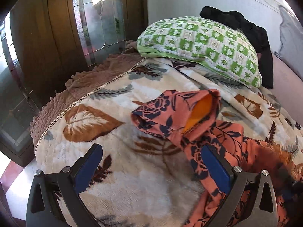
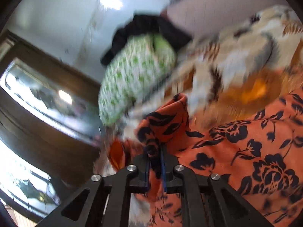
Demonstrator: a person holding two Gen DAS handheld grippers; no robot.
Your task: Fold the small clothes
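On the bed, over the leaf-print blanket (image 1: pixel 117 170), the orange floral garment (image 1: pixel 176 117) lies crumpled, one sleeve or leg opening showing its yellow lining. My right gripper (image 2: pixel 155 162) has its jaws clamped on a bunched fold of that cloth. My left gripper (image 1: pixel 151 160) hangs with jaws wide apart, one pad over the fabric, holding nothing. The risk, I judge: a thin pinch could slip, or drag the garment askew toward the green checked pillow (image 1: pixel 204 47).
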